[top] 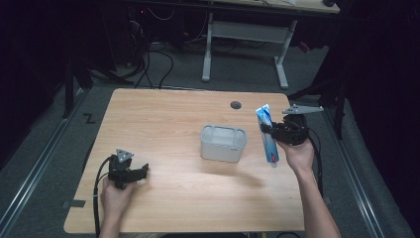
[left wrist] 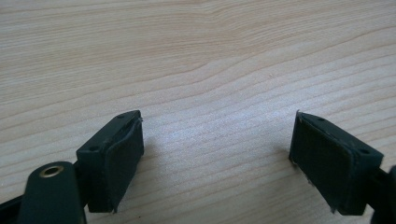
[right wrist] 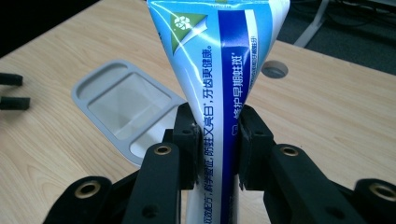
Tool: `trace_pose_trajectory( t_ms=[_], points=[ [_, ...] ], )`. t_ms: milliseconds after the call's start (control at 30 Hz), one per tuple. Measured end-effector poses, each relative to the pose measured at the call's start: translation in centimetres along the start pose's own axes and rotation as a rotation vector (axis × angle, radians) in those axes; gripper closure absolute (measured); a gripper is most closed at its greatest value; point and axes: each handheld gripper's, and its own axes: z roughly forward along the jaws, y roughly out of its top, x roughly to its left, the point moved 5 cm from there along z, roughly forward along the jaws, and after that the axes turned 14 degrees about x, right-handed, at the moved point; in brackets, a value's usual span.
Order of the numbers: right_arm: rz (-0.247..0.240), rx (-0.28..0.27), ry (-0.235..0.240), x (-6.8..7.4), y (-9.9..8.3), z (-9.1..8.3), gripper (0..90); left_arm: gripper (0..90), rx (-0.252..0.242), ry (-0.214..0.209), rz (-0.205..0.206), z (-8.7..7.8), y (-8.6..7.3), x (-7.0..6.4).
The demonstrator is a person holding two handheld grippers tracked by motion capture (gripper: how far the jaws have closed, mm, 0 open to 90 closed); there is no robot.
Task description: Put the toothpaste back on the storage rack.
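One blue-white toothpaste tube (right wrist: 219,70), Chinese print, cap probably down, pinched by right gripper (right wrist: 217,135) beside one grey bin (top: 223,143); left gripper (left wrist: 217,163) spread over bare table (left wrist: 196,56).

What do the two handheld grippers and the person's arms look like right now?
Both the left gripper and the right gripper are black, with two flat, block-shaped jaws and brass-ringed bolt holes. Each carries a grey three-cornered plate on top and trails a black cable. The forearms are bare, with no sleeves or gloves.
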Motion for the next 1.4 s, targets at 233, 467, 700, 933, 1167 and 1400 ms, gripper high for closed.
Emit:
trace_pose_trajectory(
  t_ms=[233, 467, 700, 933, 1167, 1400],
  points=[
    [-0.007, -0.030, 0.024, 0.6, 0.8, -0.5, 72.7, 17.9, 0.000, 0.000, 0.000, 0.0, 0.0, 0.0],
    [-0.031, -0.039, 0.053, 1.4, 1.6, -0.4, 72.7, 17.9, 0.000, 0.000, 0.000, 0.0, 0.0, 0.0],
    [-0.031, -0.075, 0.116, 1.9, 2.7, -0.7, 72.9, 17.9, 0.000, 0.000, 0.000, 0.0, 0.0, 0.0],
    [-0.055, -0.079, 0.122, 2.7, 4.1, -0.7, 72.8, 17.9, 0.000, 0.000, 0.000, 0.0, 0.0, 0.0],
    [-0.066, -0.078, 0.120, 3.2, 5.6, -0.4, 72.9, 17.9, 0.000, 0.000, 0.000, 0.0, 0.0, 0.0],
    [-0.086, -0.085, 0.143, 3.9, 6.5, 0.1, 72.8, 17.9, 0.000, 0.000, 0.000, 0.0, 0.0, 0.0]
  ],
)
